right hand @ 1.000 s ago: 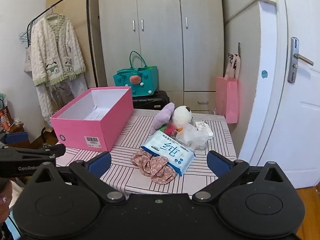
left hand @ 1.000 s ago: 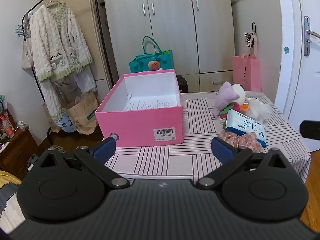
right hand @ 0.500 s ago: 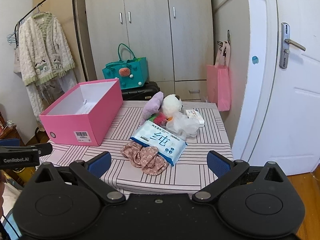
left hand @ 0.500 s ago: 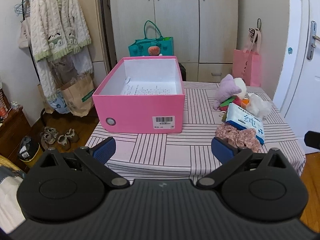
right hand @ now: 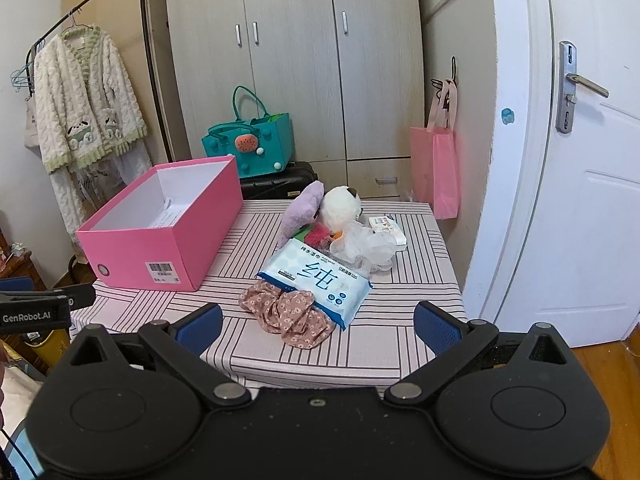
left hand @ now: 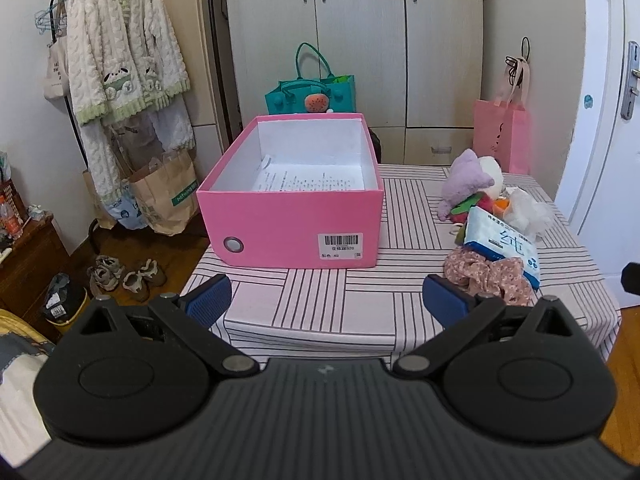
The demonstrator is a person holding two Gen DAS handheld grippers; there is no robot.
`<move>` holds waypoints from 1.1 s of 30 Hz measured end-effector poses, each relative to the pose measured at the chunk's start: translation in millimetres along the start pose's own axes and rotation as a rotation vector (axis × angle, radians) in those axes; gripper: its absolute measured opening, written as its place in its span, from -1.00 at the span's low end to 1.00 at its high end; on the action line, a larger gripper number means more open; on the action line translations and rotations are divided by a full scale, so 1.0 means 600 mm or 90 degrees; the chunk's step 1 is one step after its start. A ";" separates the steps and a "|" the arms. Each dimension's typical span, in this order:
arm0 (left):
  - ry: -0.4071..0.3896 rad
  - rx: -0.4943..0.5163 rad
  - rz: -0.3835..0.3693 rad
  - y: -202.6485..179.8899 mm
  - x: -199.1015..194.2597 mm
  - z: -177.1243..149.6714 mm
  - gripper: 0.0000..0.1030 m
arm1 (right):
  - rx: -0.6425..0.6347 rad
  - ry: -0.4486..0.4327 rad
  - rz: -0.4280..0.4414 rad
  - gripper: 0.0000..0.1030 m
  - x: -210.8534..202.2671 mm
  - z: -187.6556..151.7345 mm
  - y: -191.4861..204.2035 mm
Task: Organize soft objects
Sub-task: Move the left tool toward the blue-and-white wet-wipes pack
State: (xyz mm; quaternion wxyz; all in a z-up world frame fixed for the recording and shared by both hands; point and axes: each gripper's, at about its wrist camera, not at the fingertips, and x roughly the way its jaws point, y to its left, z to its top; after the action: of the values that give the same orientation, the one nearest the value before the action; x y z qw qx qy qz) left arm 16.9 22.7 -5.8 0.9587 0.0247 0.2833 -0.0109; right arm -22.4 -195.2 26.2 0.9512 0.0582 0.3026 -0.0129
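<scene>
An open pink box (left hand: 292, 232) (right hand: 160, 248) with a printed sheet inside stands on the left of the striped table (left hand: 340, 304) (right hand: 408, 280). On the right lies a pile: a floral scrunchie (left hand: 484, 276) (right hand: 288, 312), a blue wet-wipes pack (left hand: 504, 244) (right hand: 316, 276), a purple plush (left hand: 464, 180) (right hand: 304, 208), a white plush (right hand: 340, 208) and a white mesh puff (left hand: 528, 212) (right hand: 364, 246). My left gripper (left hand: 326, 300) is open and empty before the table's near edge. My right gripper (right hand: 318, 326) is open and empty, just short of the scrunchie.
A teal bag (left hand: 312, 96) sits behind the box on a dark suitcase (right hand: 280, 180). A pink bag (right hand: 436, 168) hangs by the wardrobe. Clothes hang on a rack (left hand: 120, 60) at the left, with paper bags and shoes (left hand: 124, 276) below. A white door (right hand: 580, 200) stands at the right.
Both grippers have risen and drawn back a little, so each view now looks down more on the table. Nothing on the table has moved. Both jaws stay open.
</scene>
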 end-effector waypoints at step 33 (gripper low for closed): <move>-0.010 0.169 -0.187 -0.094 0.083 0.111 1.00 | -0.060 -0.096 0.125 1.00 0.101 0.021 -0.066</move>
State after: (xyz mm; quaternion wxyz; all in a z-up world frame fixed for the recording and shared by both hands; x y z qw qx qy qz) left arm 92.8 -37.3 20.6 0.9371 0.1093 0.2727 -0.1883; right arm 32.1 -235.4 -2.5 0.9696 0.0414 0.2236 0.0903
